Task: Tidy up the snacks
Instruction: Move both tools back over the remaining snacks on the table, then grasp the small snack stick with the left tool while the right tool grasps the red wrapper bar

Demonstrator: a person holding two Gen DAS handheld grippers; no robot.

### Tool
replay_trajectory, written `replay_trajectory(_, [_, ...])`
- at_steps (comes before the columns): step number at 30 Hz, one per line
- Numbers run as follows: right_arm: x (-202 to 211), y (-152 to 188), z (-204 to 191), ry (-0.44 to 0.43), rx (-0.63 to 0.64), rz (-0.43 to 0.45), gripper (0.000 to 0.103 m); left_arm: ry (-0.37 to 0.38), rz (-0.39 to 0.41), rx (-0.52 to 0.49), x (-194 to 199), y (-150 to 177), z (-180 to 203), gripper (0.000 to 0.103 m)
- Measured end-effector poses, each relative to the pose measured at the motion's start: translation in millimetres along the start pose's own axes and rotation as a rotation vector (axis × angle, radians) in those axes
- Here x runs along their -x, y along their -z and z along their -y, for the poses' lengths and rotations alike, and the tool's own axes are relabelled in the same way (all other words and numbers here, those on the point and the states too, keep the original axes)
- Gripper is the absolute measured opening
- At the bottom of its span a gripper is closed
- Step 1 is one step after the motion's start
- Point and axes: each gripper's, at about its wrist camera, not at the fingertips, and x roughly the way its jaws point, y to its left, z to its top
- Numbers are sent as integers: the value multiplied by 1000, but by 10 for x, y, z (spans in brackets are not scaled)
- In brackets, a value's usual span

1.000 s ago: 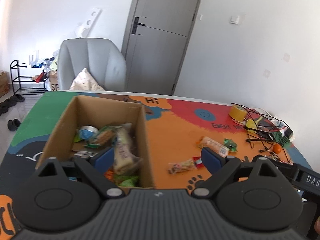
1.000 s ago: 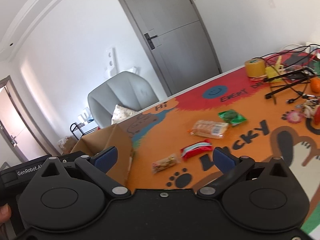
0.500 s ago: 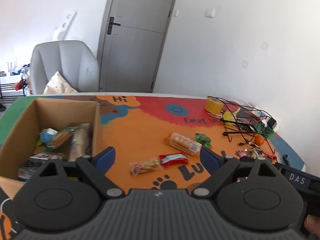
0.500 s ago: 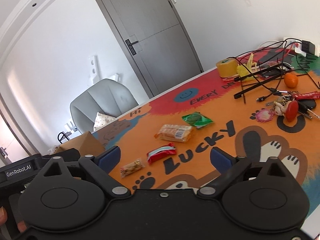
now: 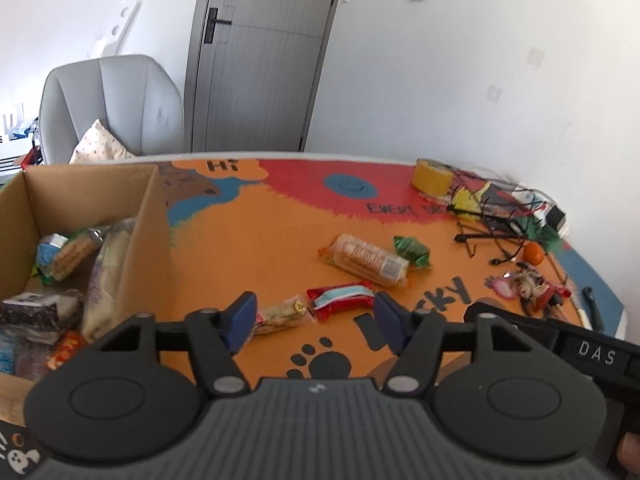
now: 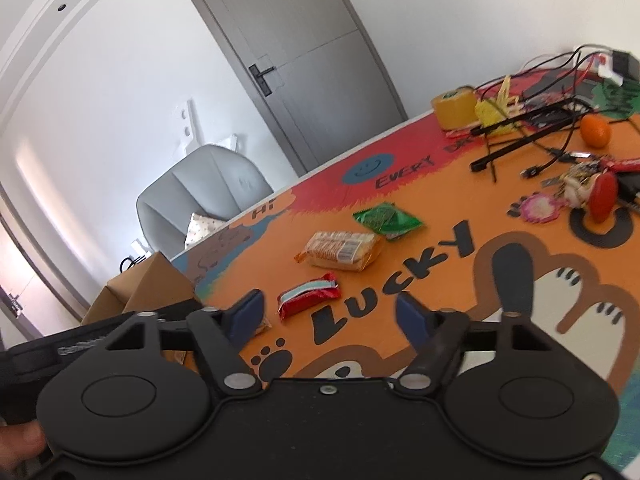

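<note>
Left claw gapes wide, empty, hovering over the mat; the red pack lies just ahead between its fingers, a small bar by the left pad. Right claw is spread too, gripping nothing, red pack just ahead-left. Half a second back the left claw sat further off; it has closed in on the snacks. Crackers and a green packet wait beyond, box to the left. Mat reads "LUCKY", "Hi".

Left gripper swings off the cardboard box, now narrower, over loose snacks; red packet at 12 o'clock. Right gripper closes in too.
</note>
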Motion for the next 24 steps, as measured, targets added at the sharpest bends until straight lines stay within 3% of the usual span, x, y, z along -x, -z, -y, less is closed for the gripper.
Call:
replay_trajectory(4, [-153,17,22,-33,-5,-35,42,-31,-17,3,-179,23,-21,56])
replay_trajectory(8, [-307,18,31,-66,-20,-67,40,-70,-21,14,-326,38,-65,56])
replay_trajectory(10, [-374,12,26,-76,-25,-78,40,-91,-21,22,-382,44,-91,48])
replay_trajectory(13, [-490,-5,11,-90,-25,-97,36,-96,-43,23,-496,50,-116,46])
replay_trajectory(17, [-624,-10,25,-92,-36,-121,35,-106,-62,2,-588,76,-120,46])
replay_trajectory(24, [-719,5,70,-96,-57,-137,35,-190,-69,-63,-705,83,-102,50])
